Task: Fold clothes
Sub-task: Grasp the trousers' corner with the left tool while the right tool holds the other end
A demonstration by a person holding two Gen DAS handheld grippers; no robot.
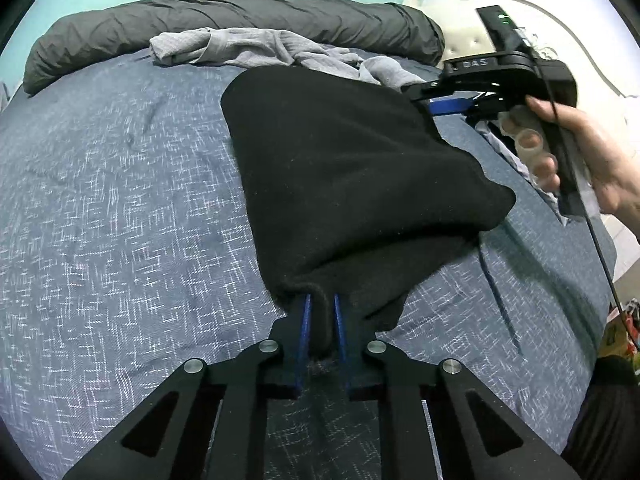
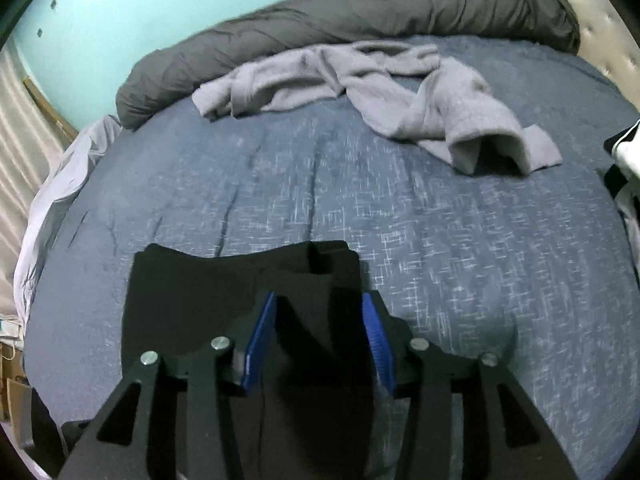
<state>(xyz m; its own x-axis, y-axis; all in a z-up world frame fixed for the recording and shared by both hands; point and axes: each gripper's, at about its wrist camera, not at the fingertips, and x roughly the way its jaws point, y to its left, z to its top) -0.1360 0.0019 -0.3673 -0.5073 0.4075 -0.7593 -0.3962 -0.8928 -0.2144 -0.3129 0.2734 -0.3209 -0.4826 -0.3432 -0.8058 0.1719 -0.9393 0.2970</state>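
Note:
A black garment (image 1: 340, 168) lies bunched on the blue bedspread (image 1: 120, 208). My left gripper (image 1: 320, 304) is shut on its near edge, the cloth pinched between the blue pads. My right gripper (image 1: 422, 98), held by a hand (image 1: 592, 160), sits at the garment's far right edge. In the right wrist view the right gripper (image 2: 318, 304) stands open. The black garment (image 2: 188, 300) lies under it, and a raised fold stands loose between the blue pads (image 2: 258, 336).
A crumpled grey garment (image 2: 400, 92) lies toward the back of the bed (image 2: 460, 248), in front of a rolled dark grey duvet (image 2: 360, 12). A padded headboard (image 1: 472, 44) is at the far right. A pale sheet (image 2: 60, 192) hangs off the left side.

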